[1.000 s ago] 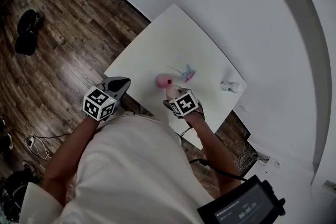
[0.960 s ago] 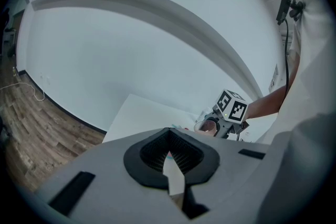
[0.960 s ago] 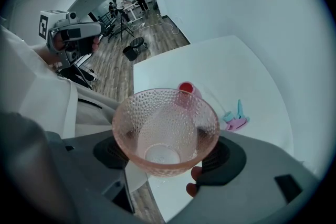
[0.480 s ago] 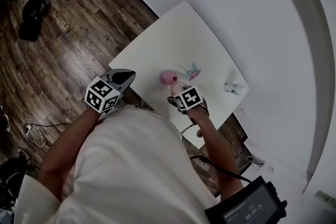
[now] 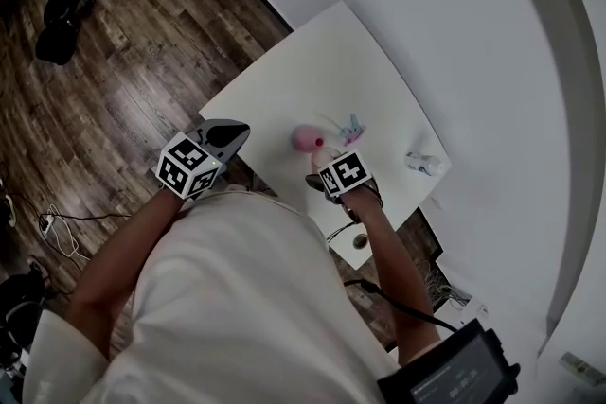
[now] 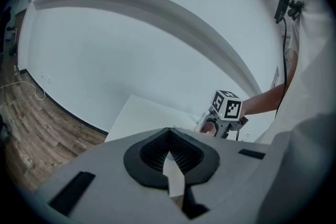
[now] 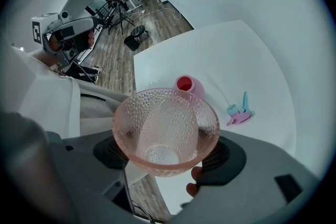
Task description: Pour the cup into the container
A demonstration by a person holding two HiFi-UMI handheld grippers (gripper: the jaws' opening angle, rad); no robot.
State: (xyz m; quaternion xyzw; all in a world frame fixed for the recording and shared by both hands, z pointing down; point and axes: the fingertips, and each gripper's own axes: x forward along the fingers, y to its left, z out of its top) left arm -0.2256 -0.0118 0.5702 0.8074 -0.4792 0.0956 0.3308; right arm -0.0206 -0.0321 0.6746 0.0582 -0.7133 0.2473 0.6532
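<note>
My right gripper (image 7: 165, 150) is shut on a pink dimpled glass cup (image 7: 165, 131), whose mouth faces the camera; I see nothing inside it. In the head view the cup (image 5: 315, 164) hangs near the table's front edge, just short of the small pink container (image 5: 305, 138). The container (image 7: 188, 85) stands on the white table (image 7: 236, 55) and shows red in its round opening. My left gripper (image 5: 227, 135) is shut and empty, held off the table's left corner. In the left gripper view the jaws (image 6: 169, 157) are closed together.
A blue and pink plastic piece (image 7: 240, 113) lies on the table to the right of the container. A small white object (image 5: 421, 164) sits near the table's right corner. Wood floor (image 5: 114, 61) surrounds the table, with cables and a dark bag on it.
The right gripper has tipped a little more steeply downward with the cup still in it. The left gripper has kept its place. The head view has shifted slightly.
</note>
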